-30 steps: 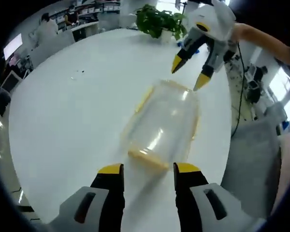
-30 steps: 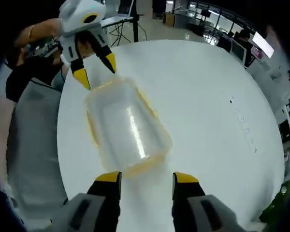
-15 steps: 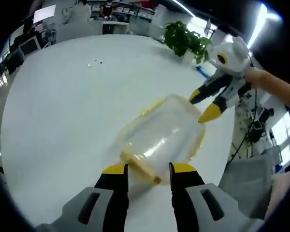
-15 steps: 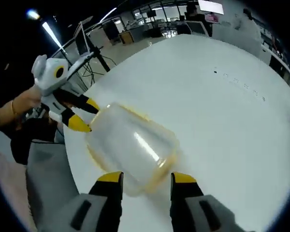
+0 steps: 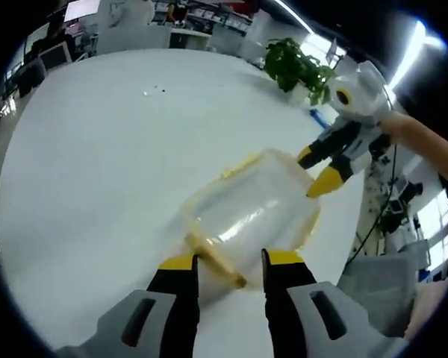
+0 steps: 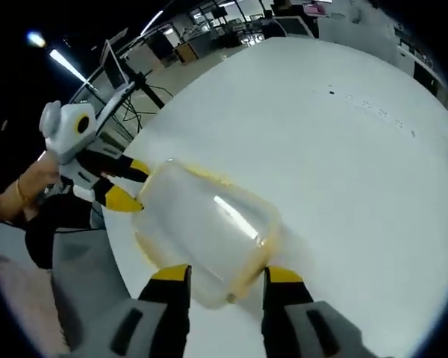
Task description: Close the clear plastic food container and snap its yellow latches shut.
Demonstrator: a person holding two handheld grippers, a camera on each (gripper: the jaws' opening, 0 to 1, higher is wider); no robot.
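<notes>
At centre frame on the white surface (image 5: 82, 149), we bracket the clear container (image 5: 250, 209) between both tongs, left (image 5: 228, 259) and right (image 6: 220, 274), open and empty, judging it light, slippery, best pressed at its yellow latches (image 5: 213, 257).

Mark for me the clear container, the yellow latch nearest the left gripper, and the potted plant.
clear container (image 5: 255, 206), left gripper view, middle of its clear top.
yellow latch (image 5: 215, 259), left gripper view, along the yellow bar.
potted plant (image 5: 295, 68), left gripper view, on the leaves.
</notes>
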